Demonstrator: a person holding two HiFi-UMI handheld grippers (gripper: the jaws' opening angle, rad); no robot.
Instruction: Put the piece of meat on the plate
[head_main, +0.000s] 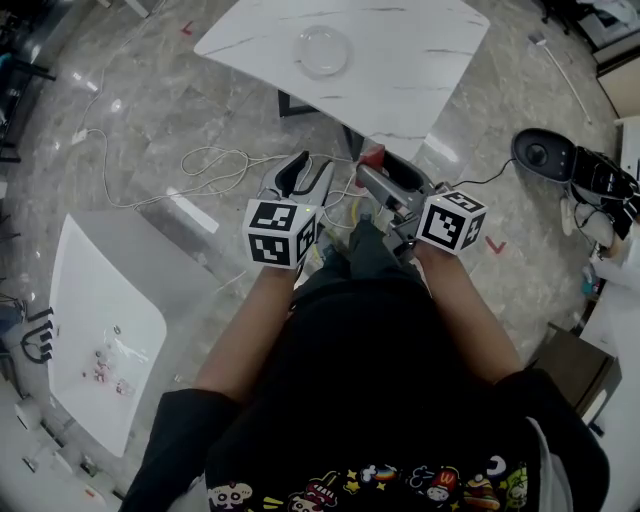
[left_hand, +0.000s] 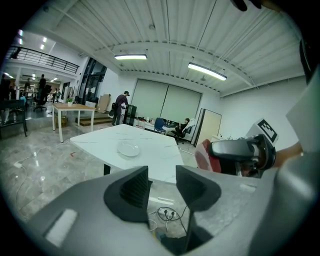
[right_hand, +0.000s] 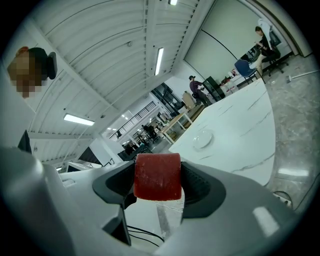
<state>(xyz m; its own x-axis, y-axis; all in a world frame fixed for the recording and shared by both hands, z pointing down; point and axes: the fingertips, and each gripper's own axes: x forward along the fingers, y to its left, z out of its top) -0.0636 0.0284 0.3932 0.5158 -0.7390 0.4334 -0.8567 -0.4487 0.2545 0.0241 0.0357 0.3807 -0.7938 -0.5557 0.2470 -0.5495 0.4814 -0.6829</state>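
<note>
Grey marble floor (head_main: 150, 120) all round. White counter (head_main: 400, 70) at 12 o'clock. Left gripper (left_hand: 161, 187): jaws narrowly apart, nothing between. Right gripper (head_main: 375, 168): clamped on the meat. Clear plate (head_main: 324, 50) on the counter. Red piece of meat (right_hand: 157, 176): over the floor, short of the counter.

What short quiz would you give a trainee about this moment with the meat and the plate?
1. True or false: the plate on the white table already holds the piece of meat.
2. The left gripper has its jaws: A) shut on the meat, B) apart with nothing between them, C) shut on a cable.
3. Which gripper holds the meat?

Key: 1 false, the plate is bare. 2 B. 3 the right gripper, its jaws closed on the red block.
</note>
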